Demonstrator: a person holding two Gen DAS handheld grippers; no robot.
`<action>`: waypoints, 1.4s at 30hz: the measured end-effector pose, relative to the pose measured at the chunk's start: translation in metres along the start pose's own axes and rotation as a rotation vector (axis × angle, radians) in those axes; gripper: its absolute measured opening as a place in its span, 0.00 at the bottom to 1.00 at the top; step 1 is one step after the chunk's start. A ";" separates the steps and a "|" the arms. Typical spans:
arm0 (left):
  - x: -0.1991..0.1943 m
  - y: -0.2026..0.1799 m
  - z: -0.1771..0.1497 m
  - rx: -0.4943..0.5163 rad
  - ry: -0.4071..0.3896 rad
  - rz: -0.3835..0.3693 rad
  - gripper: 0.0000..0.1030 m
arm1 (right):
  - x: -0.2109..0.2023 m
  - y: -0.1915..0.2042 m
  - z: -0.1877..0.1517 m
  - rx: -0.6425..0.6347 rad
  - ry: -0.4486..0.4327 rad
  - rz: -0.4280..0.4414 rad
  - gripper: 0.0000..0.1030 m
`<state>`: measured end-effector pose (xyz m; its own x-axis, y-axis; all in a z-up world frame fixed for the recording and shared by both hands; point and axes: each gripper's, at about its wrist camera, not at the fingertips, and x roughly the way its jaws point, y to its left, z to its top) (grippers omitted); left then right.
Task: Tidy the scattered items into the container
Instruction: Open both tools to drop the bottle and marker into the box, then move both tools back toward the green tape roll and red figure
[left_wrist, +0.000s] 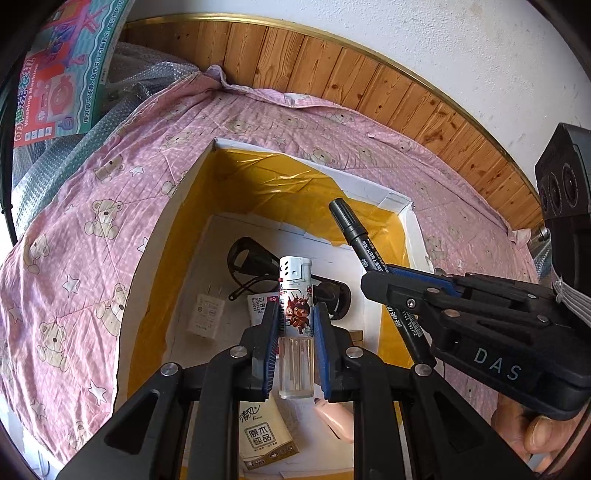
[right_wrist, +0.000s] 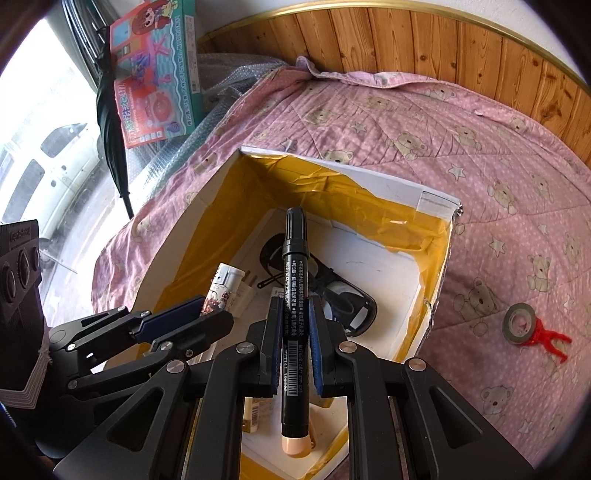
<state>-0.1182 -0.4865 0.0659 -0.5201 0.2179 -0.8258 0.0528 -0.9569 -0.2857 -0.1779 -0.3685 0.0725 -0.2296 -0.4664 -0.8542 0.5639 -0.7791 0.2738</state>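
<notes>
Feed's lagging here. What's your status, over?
Left tool shut on lighter, right tool shut on marker. Both over box. Tape roll outside on bedspread. Nothing blocking.

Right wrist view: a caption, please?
Right gripper holds a black marker above the yellow-lined box.

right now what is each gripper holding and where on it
The left gripper holds a lighter around the middle of its body. The right gripper holds a black marker around mid-barrel. Both are over the box.

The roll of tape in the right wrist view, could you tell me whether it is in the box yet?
Out: the roll of tape lies on the pink quilt, outside the box.
</notes>
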 end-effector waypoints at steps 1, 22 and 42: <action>0.002 0.000 0.001 0.002 0.004 0.005 0.19 | 0.002 -0.001 0.001 -0.001 0.005 -0.001 0.14; 0.035 0.014 0.015 -0.062 0.099 0.049 0.26 | 0.013 -0.025 0.014 0.048 0.019 0.025 0.25; -0.028 -0.060 -0.012 0.036 -0.077 0.074 0.26 | -0.079 -0.054 -0.041 0.069 -0.163 0.207 0.25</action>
<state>-0.0968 -0.4327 0.1004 -0.5795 0.1319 -0.8042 0.0641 -0.9764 -0.2063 -0.1578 -0.2728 0.1075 -0.2432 -0.6753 -0.6962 0.5577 -0.6846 0.4692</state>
